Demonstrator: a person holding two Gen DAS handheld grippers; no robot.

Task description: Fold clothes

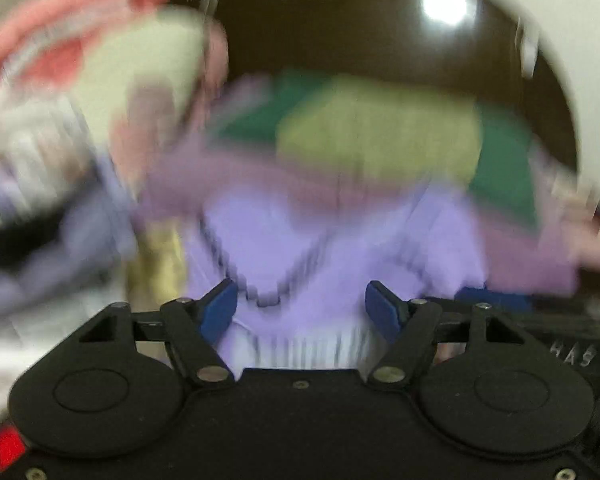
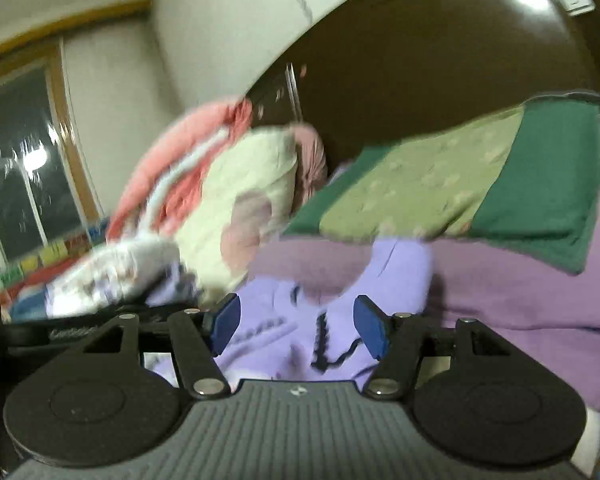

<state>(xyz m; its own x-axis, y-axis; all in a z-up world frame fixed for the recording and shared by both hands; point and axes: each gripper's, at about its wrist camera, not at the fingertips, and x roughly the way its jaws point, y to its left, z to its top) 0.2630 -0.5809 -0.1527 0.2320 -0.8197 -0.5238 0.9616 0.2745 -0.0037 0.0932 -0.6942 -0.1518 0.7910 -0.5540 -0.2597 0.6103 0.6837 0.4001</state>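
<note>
A lilac garment [image 1: 300,240] with dark stitched lines lies in front of my left gripper [image 1: 302,310]. Its blue pads [image 1: 220,308] stand apart with the lilac cloth showing between them, and they do not press on it. The left wrist view is heavily blurred. In the right wrist view the same lilac garment [image 2: 300,332], with a black stitched mark, fills the gap of my right gripper [image 2: 299,326]. That gripper's blue pads [image 2: 372,330] are also spread, not pinching the cloth. Both grippers sit close side by side over the garment.
A folded green and olive cloth [image 2: 460,188] rests on a mauve blanket [image 2: 520,300] behind the garment. To the left is a heap of pink, cream and white clothes [image 2: 220,184]. A dark wooden panel [image 2: 440,60], a white wall and a window [image 2: 20,160] stand behind.
</note>
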